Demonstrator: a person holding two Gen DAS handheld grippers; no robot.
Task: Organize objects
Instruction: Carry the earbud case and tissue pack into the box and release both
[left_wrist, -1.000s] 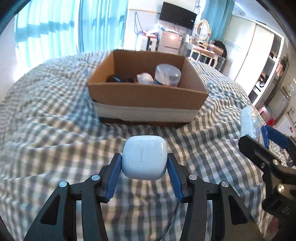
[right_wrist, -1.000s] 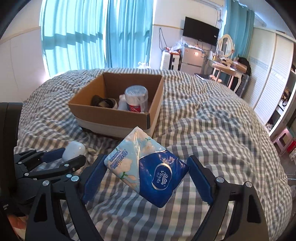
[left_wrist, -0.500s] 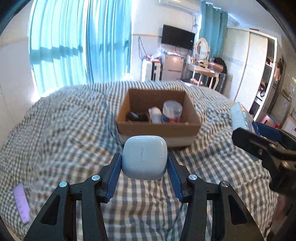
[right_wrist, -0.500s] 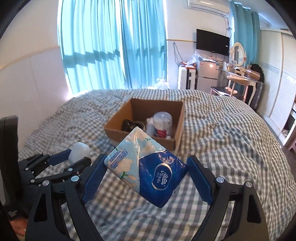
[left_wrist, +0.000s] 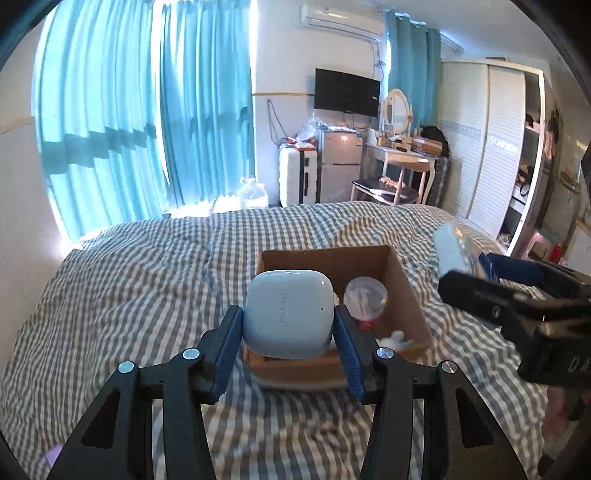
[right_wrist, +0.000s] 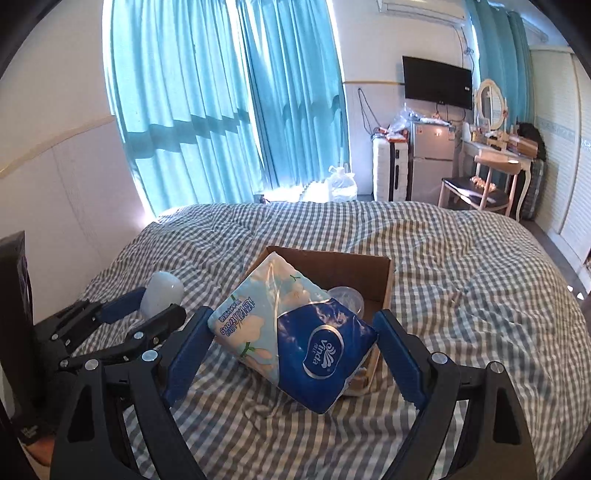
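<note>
My left gripper (left_wrist: 288, 332) is shut on a white earbud case (left_wrist: 289, 314), held in the air in front of the open cardboard box (left_wrist: 406, 291) on the bed. My right gripper (right_wrist: 291, 343) is shut on a blue and white tissue pack (right_wrist: 295, 328), which hangs tilted above the near side of the same box (right_wrist: 384, 280). Inside the box stands a clear plastic cup with a lid (left_wrist: 365, 295). In the right wrist view the left gripper (right_wrist: 155, 306) with the case (right_wrist: 162, 291) shows at the left. The tissue pack (left_wrist: 454, 247) appears at the right of the left wrist view.
The box rests on a grey and white checked duvet (right_wrist: 461, 277) that covers the whole bed. Blue curtains (left_wrist: 147, 122) hang behind, with a suitcase, small fridge (left_wrist: 340, 166), dressing table and chair beyond the bed. A white wardrobe (left_wrist: 491, 147) stands at the right.
Both grippers have risen with their loads, so the box now looks smaller and lower in both views. The grips on the case and the tissue pack are unchanged.
</note>
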